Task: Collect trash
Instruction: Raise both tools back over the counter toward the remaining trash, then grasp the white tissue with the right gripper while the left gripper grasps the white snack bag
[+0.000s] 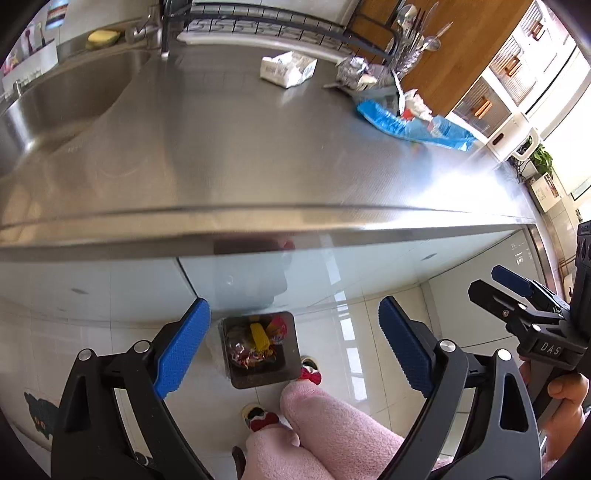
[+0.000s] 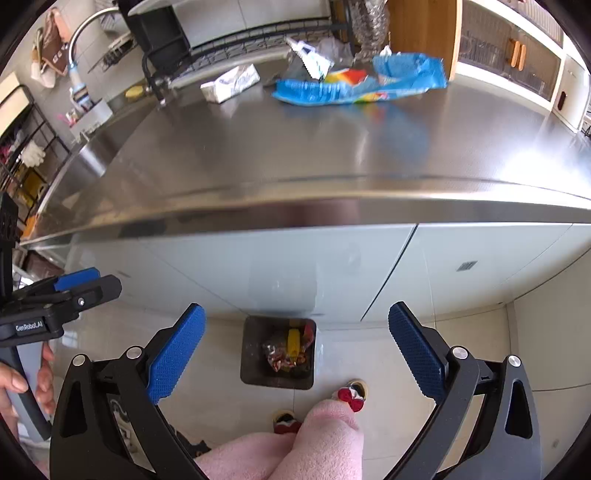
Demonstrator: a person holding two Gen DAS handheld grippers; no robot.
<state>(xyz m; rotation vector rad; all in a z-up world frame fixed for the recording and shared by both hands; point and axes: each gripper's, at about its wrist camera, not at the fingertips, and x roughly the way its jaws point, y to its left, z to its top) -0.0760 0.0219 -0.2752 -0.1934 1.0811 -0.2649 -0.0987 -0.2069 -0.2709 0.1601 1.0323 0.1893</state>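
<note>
Both jaws are seen wide open, empty: left gripper [image 1: 291, 347], right gripper [image 2: 297, 350]. Blue wrapper [image 2: 354, 86] lies far-right on counter [image 2: 258, 155], long axis left-right; right gripper judged nearer.

Yellow sponge [image 1: 102, 37] by sink [image 1: 70, 96] — dish rack [image 1: 258, 27]

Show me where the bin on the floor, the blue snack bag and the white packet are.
bin [image 2: 251, 354]: right wrist view, bare inner left wall.
blue snack bag [image 2: 314, 90]: right wrist view, its left half.
white packet [image 1: 286, 68]: left wrist view, its middle.
</note>
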